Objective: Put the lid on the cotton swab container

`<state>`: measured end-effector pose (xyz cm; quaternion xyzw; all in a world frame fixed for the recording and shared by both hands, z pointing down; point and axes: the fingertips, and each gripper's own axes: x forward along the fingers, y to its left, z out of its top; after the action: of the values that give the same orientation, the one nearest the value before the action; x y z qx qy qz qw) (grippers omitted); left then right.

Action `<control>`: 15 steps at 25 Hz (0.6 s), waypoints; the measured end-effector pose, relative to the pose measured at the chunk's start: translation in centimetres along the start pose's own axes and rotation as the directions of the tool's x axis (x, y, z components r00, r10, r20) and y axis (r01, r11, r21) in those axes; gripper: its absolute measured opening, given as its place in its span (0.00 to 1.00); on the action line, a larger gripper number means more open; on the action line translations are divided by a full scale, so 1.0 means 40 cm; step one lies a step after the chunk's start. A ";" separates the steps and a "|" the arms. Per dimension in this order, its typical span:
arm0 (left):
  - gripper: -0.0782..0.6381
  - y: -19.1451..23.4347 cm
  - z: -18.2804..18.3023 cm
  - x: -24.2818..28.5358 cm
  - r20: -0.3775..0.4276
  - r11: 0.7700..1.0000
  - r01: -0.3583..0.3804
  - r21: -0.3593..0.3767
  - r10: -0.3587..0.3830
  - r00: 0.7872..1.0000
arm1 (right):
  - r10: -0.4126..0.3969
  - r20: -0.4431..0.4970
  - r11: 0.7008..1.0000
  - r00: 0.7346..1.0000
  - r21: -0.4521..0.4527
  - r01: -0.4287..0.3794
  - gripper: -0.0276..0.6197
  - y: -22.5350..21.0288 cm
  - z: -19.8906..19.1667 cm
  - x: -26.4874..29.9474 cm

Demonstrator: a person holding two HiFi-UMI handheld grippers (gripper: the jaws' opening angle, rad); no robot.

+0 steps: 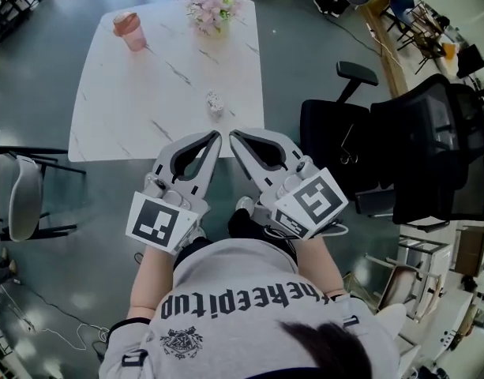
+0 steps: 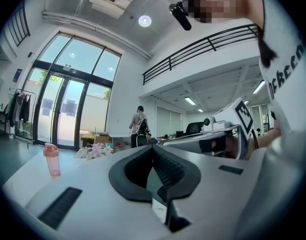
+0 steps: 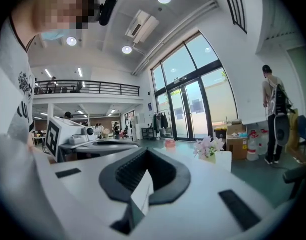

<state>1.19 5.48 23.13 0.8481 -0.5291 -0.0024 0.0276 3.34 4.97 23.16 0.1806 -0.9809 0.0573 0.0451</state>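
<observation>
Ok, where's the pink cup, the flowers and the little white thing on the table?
pink cup (image 1: pixel 131 31): head view, on its body.
flowers (image 1: pixel 214 6): head view, on the blossoms.
little white thing (image 1: pixel 215 103): head view, on its middle.

A white rectangular table with grey marble veining (image 1: pixel 123 109) stands on a smooth grey floor (image 1: pixel 84 212). At its far left corner sits a translucent pink plastic drinking cup with a lid (image 1: pixel 130 31); along the far edge, well apart from the cup, rests a bunch of pale pink flowers (image 1: pixel 215 8). Right of the table are a black padded office chair with an armrest (image 1: pixel 332 129) and a black mesh-backed office chair (image 1: pixel 439 144). A grey shell chair on black legs (image 1: pixel 24 198) stands at the left. Beyond the table, tall glass doors in dark frames (image 2: pixel 68 111) let in daylight, a person wearing a backpack (image 2: pixel 139 128) stands facing away, and a black metal balcony railing (image 2: pixel 202 46) runs overhead.
</observation>
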 end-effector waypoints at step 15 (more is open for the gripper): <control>0.13 -0.010 -0.007 0.112 0.008 0.993 -0.118 -0.003 0.118 0.993 | 0.127 0.002 0.992 0.992 -0.004 -0.127 0.06 -0.119 0.006 -0.011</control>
<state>3.51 1.64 23.51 0.8153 -0.5784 -0.0051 0.0265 5.46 0.67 23.33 0.1178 -0.9905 0.0578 0.0406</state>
